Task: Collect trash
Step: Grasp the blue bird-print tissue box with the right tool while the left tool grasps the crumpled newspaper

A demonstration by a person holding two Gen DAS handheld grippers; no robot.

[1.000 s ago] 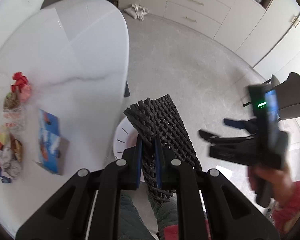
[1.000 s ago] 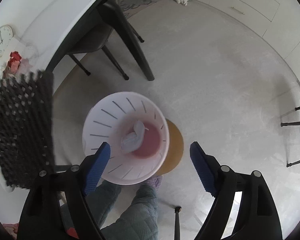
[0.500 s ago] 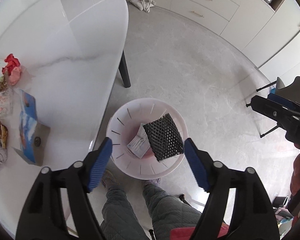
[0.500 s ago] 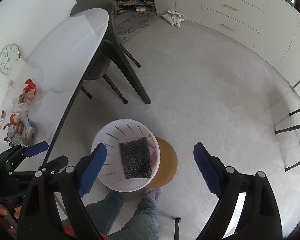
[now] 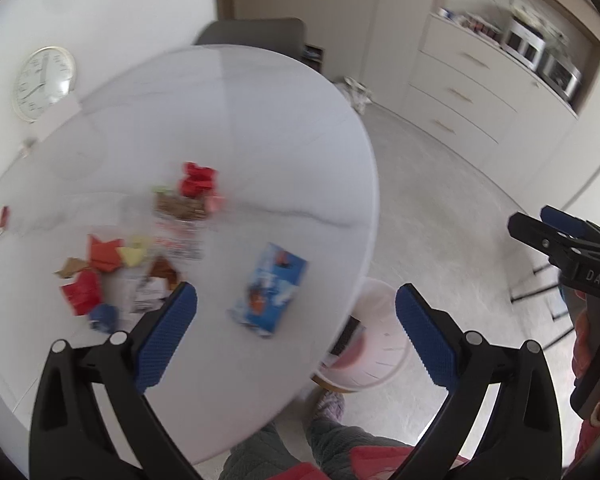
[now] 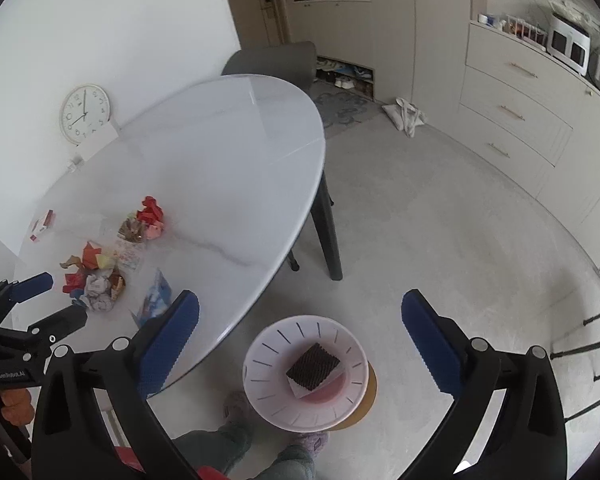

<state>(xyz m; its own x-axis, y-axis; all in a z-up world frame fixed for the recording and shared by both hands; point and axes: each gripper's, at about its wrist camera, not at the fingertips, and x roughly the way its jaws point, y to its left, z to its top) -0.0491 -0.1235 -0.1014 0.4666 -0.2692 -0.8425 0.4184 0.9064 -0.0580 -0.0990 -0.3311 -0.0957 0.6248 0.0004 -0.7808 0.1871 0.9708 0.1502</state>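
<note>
The white slotted bin [image 6: 256, 360] stands on the floor by the table edge, with a black mesh sheet [image 6: 314, 366] lying on paper inside it. On the white table [image 6: 220, 168] lie a heap of crumpled wrappers [image 6: 94, 276], a red scrap [image 6: 151, 209] and a blue packet [image 5: 270, 290]. My left gripper [image 5: 294, 300] hovers above the table near the blue packet, its jaws opening with nothing between them. My right gripper [image 6: 300, 304] hangs high over the bin, its jaws opening too and empty. Each gripper shows in the other's view: left gripper [image 6: 62, 300], right gripper [image 5: 536, 224].
A small red-and-white box [image 6: 42, 226] sits near the table's far left. A wall clock [image 6: 85, 114] leans behind the table and a grey chair [image 6: 272, 60] stands at its far end. The person's legs and slippers [image 6: 236, 408] are beside the bin. Cabinets [image 6: 512, 112] line the right.
The left gripper opened and the black mesh sheet fell into the bin. Both grippers then rose and tipped up, bringing the tabletop and its wrappers into view. The right jaws widened.
</note>
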